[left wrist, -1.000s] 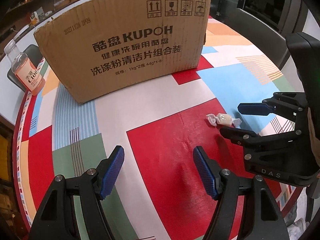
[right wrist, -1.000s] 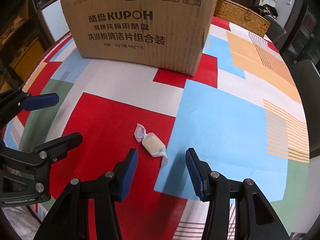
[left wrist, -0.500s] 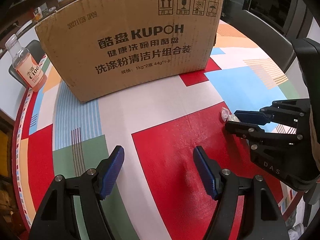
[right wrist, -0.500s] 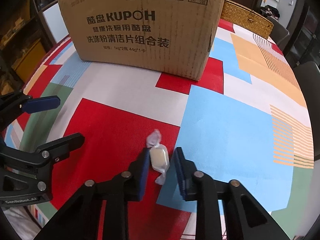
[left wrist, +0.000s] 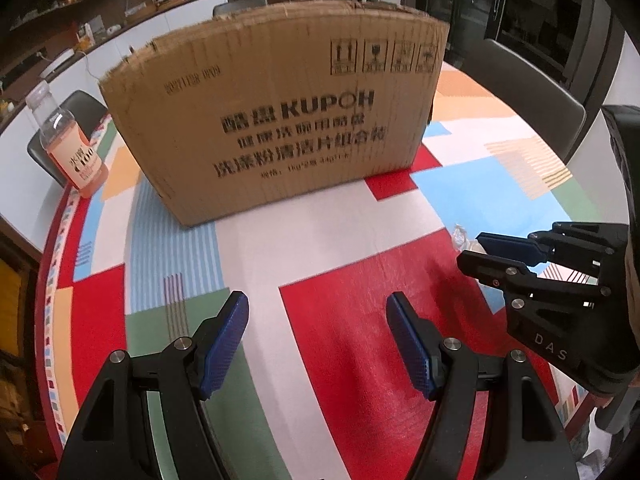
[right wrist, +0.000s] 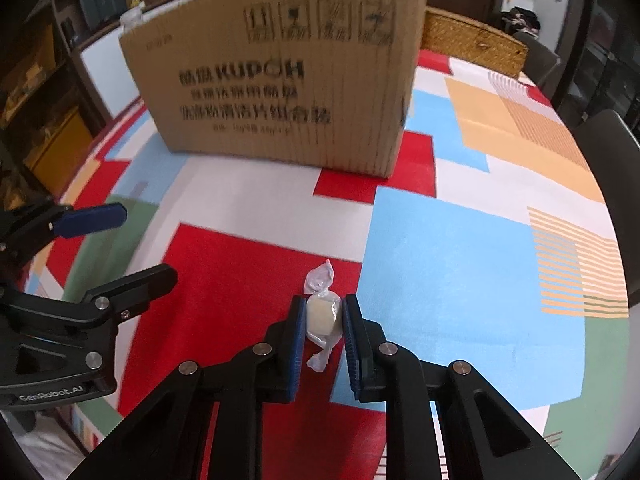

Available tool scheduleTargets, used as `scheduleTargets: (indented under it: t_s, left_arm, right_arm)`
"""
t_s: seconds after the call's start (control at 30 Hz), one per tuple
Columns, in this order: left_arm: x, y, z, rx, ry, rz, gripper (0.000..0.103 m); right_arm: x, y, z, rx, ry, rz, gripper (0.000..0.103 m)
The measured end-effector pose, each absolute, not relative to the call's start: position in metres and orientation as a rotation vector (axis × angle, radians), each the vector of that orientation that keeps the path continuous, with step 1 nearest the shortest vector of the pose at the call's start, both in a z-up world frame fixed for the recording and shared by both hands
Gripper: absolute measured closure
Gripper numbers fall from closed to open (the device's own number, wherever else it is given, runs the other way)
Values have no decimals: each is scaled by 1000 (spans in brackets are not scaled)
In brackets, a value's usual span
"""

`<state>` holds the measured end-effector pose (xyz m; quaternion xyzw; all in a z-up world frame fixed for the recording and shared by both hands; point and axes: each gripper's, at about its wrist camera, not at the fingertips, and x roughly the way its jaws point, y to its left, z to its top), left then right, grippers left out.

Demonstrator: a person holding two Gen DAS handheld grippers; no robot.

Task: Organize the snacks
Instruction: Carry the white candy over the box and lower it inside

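Your right gripper point(right wrist: 323, 322) pinches the pale, clear-wrapped candy point(right wrist: 322, 317) above the red tablecloth patch point(right wrist: 224, 264). Lift straight, then clear the tall brown cardboard box point(right wrist: 280, 92) rim. Left gripper point(left wrist: 318, 344) stays spread, empty.

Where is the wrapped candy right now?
In the right wrist view, the wrapped candy sits low and central, pinched in the right claw, above the red patch of the tablecloth.

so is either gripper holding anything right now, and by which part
The right gripper is shut on the wrapped candy, pads pressing the sides of its middle, twisted ends free. The left gripper is open and empty.
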<state>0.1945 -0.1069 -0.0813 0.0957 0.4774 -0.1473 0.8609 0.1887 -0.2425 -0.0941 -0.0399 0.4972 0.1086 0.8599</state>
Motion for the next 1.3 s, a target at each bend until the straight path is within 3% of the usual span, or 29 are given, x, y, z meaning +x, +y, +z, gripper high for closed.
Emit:
scheduleTargets:
  t_s: [0.57,1.13,1.3]
  left_arm:
    - [196,-79,-15,170,796,-240,27]
    - [201,-62,53,138,567,-179,3]
    - [209,-60,67,142,513,-145,0]
  right_arm:
    - [185,-235,-32,5,823,169,84]
    - [206,-224,37,2,630,170,84]
    - [222,-221,48,11,623,188,84]
